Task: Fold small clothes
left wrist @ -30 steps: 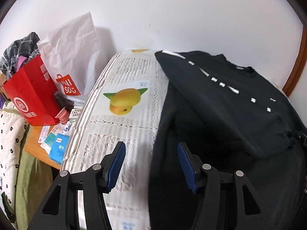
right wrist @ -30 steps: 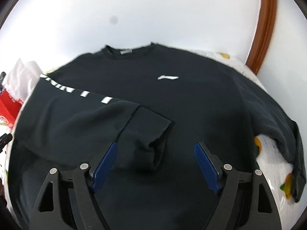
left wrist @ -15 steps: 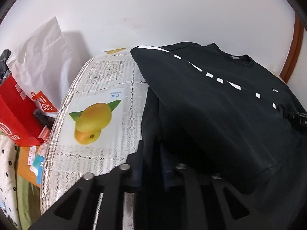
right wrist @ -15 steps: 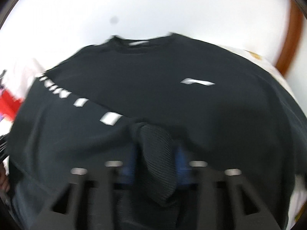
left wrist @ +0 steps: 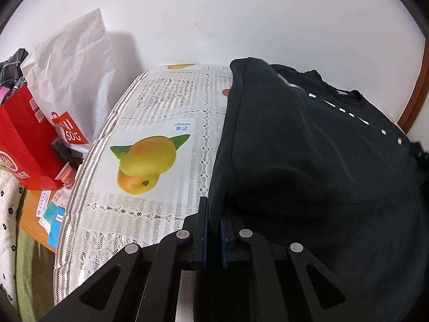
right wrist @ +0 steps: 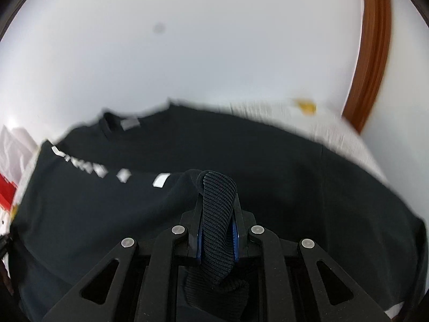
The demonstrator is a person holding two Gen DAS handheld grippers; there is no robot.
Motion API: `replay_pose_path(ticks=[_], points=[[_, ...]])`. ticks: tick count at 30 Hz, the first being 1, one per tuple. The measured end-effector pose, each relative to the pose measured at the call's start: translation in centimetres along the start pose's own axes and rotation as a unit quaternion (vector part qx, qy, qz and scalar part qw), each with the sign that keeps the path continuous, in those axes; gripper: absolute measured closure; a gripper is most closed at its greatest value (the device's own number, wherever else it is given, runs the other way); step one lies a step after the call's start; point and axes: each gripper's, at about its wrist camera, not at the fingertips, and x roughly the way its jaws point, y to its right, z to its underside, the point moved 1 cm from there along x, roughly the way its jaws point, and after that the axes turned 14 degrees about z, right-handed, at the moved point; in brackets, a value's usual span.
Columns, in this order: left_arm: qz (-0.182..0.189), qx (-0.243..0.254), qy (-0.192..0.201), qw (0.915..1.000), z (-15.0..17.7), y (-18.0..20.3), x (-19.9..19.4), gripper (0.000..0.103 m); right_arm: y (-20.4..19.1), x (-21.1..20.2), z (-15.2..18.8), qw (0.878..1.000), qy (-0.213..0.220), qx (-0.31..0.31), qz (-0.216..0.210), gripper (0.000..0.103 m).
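- The left tool [left wrist: 213, 230] is pressed together on the side edge of a black sweatshirt [left wrist: 308, 161], a thin fold of cloth caught between its blue pads.
- The right tool [right wrist: 217, 230] pinches the ribbed cuff [right wrist: 218, 214] of the sweatshirt's sleeve; the cuff stands up between the pads and its end hangs down behind them.
- The sweatshirt lies spread on the surface [left wrist: 150, 214], covering its right part in the left view, with the collar toward the wall [left wrist: 214, 18].
- The sleeve with white marks [right wrist: 161, 180] crosses the body of the sweatshirt from the left shoulder to the right tool.
- A grey label [right wrist: 130, 123] shows inside the collar.
- The surface has a white lace-patterned cover printed with mangoes [left wrist: 146, 162], bare to the left of the sweatshirt.
- Left of the surface stand a red bag [left wrist: 24, 145] and a white bag [left wrist: 69, 80] against the wall.
- Below the red bag, small packets [left wrist: 53, 214] lie on a wooden top.
- A brown wooden frame [right wrist: 371, 51] runs up the wall at the right.
- The right view is blurred.
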Motion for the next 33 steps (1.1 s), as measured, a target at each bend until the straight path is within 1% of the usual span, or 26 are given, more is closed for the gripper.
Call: replay_pose_path(ticks=[2,3,5,6,8,10,12,13,14,17,18,19,21,24,27,30,33], points=[[0.002,-0.002,-0.001,1.0,0.0,-0.1,0.0,0.095,-0.3,1.2,0.2,1.0,-0.011,-0.001,0.003,0.085],[0.002,-0.003,-0.001,1.0,0.0,-0.1,0.0,0.095,-0.2,1.5,0.5,1.0,-0.013,0.0,0.007,0.079],[0.001,-0.006,-0.003,1.0,0.0,-0.1,0.0,0.094,0.1,1.6,1.2,1.0,-0.014,0.004,0.018,0.072],[0.0,-0.006,-0.005,1.0,-0.1,-0.1,0.0,0.093,0.3,1.7,1.3,1.0,-0.016,0.003,0.024,0.065],[-0.005,-0.007,-0.008,0.9999,-0.1,0.0,0.0,0.092,0.7,1.5,1.3,0.999,-0.019,0.002,0.037,0.057],[-0.003,-0.009,-0.011,0.9999,0.0,0.1,-0.3,0.092,1.1,0.5,1.7,0.999,-0.015,0.0,0.039,0.055],[-0.005,-0.01,-0.012,0.9999,0.1,0.3,-0.7,0.092,1.4,-0.6,2.5,0.998,-0.01,-0.016,0.059,0.053],[-0.004,-0.011,-0.012,0.9999,0.2,0.5,-0.9,0.091,1.4,-1.0,2.8,0.998,-0.007,-0.023,0.063,0.053],[-0.006,-0.013,-0.012,0.9998,0.3,0.6,-1.1,0.088,1.6,-1.4,3.2,0.997,-0.006,-0.029,0.066,0.051],[-0.005,-0.012,-0.008,0.9999,0.8,1.1,-2.2,0.084,2.6,-2.5,4.9,0.998,-0.019,-0.02,0.057,0.044],[-0.006,-0.011,-0.008,0.9999,1.0,1.2,-2.5,0.082,2.9,-2.7,5.3,0.998,-0.026,-0.014,0.055,0.04],[-0.008,-0.011,-0.007,0.9999,1.2,1.4,-2.9,0.08,3.2,-3.1,5.8,0.998,-0.031,-0.006,0.052,0.039],[-0.01,-0.011,-0.004,0.9999,1.6,1.8,-3.9,0.076,3.5,-4.3,6.8,0.998,-0.027,-0.002,0.049,0.039],[-0.015,-0.005,0.002,0.9999,2.4,2.7,-5.6,0.076,3.7,-6.5,8.0,0.998,-0.006,-0.004,0.06,0.039],[-0.007,-0.001,0.007,0.9999,3.1,3.6,-7.4,0.076,3.7,-8.5,9.3,0.999,-0.004,-0.009,0.046,0.039],[0.001,-0.01,0.014,0.9999,3.7,4.1,-9.2,0.076,3.8,-10.4,10.5,0.999,0.007,-0.009,0.046,0.039],[-0.002,-0.014,0.02,0.9997,4.5,4.8,-11.0,0.074,4.2,-12.4,12.2,0.998,0.019,-0.011,0.052,0.039]])
